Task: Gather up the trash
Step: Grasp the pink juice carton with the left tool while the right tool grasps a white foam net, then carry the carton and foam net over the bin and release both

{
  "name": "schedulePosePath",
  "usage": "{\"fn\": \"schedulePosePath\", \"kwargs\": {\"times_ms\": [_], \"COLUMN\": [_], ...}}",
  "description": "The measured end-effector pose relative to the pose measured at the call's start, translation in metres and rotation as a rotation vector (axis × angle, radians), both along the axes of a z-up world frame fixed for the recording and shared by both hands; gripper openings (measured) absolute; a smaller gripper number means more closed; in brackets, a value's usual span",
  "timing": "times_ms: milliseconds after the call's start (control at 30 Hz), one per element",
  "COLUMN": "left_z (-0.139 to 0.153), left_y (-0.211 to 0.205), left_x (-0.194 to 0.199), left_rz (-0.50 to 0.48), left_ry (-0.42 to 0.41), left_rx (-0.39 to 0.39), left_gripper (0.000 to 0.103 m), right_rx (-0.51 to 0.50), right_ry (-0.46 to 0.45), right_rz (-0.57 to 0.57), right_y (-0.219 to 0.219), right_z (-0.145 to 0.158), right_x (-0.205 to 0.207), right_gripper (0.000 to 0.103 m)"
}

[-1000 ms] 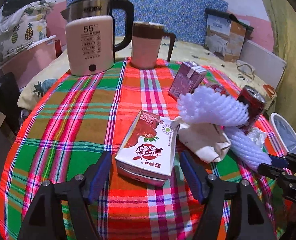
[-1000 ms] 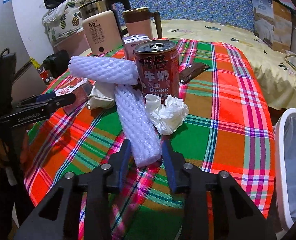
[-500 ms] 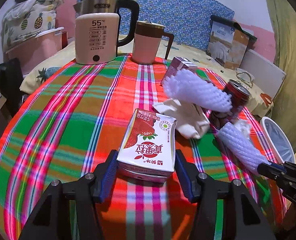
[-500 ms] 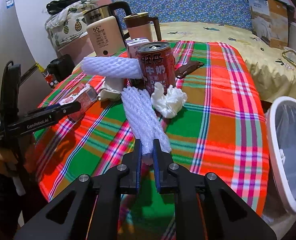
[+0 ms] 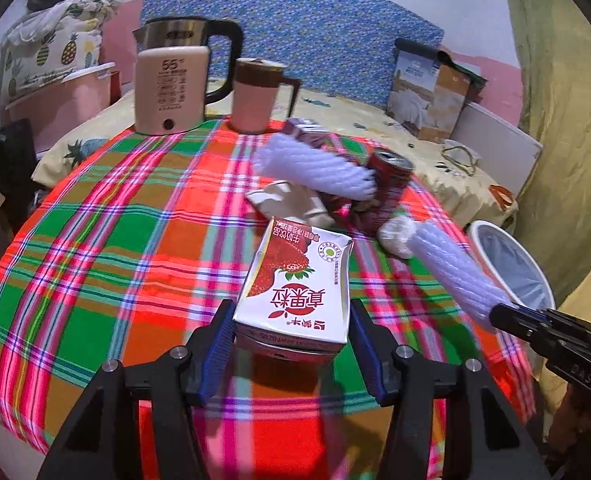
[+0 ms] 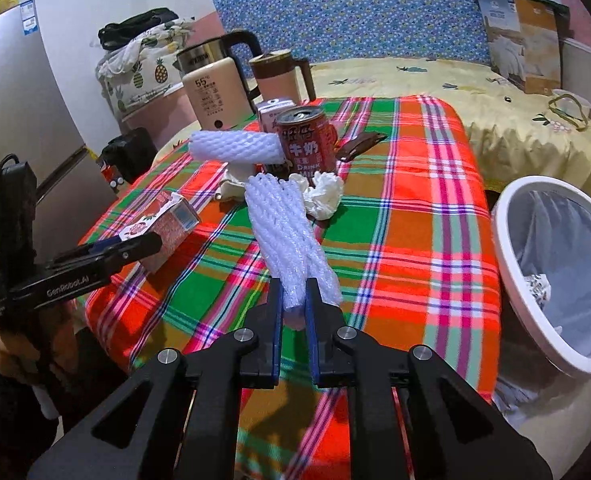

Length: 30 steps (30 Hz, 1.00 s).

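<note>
My left gripper (image 5: 291,340) is shut on a white and red strawberry milk carton (image 5: 299,288) and holds it off the plaid tablecloth (image 5: 135,240). My right gripper (image 6: 294,304) is shut on the near end of a white foam net sleeve (image 6: 283,228), also seen in the left wrist view (image 5: 451,272), and lifts it. A second foam sleeve (image 6: 235,146), a red drink can (image 6: 305,140), crumpled tissue (image 6: 325,194), a purple carton (image 5: 307,136) and a cream cloth (image 5: 291,200) remain on the table. A white trash bin (image 6: 555,272) stands at the right of the table.
A beige kettle (image 5: 171,88) and a pink lidded mug (image 5: 255,96) stand at the table's far edge. A dark wrapper (image 6: 359,146) lies behind the can. A bed (image 6: 475,92) with a cardboard box (image 6: 523,40) lies beyond the table.
My left gripper closed on the milk carton and raised it. My right gripper closed on the foam sleeve's end and pulled it up and back toward the table's near edge.
</note>
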<state>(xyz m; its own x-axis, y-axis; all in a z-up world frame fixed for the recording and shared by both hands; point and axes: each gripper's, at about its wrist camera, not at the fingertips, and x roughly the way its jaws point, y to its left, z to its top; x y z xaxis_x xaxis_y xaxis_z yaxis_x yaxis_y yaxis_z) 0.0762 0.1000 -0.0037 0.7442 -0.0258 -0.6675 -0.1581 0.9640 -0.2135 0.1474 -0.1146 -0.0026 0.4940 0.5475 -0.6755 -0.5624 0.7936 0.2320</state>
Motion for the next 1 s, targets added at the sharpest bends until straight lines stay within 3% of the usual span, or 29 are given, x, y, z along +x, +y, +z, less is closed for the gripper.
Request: {"fn": "schedulePosePath", "kwargs": {"times_ms": [400, 1000], "left_z": [0.011, 0.025], "left_y": [-0.046, -0.123], "left_x": [0.004, 0.045], "left_rz": [-0.093, -0.266], "left_ry": [-0.016, -0.045], "left_rx": [-0.002, 0.022], "left_gripper": [0.056, 0.056], "right_rx": [0.022, 0.027], "right_ry": [-0.024, -0.048], "right_rz": [-0.090, -0.258], "right_y": [-0.034, -0.092], "right_z": [0.004, 0.010], "right_x": [-0.003, 0.007], "right_gripper": [0.012, 0.012]}}
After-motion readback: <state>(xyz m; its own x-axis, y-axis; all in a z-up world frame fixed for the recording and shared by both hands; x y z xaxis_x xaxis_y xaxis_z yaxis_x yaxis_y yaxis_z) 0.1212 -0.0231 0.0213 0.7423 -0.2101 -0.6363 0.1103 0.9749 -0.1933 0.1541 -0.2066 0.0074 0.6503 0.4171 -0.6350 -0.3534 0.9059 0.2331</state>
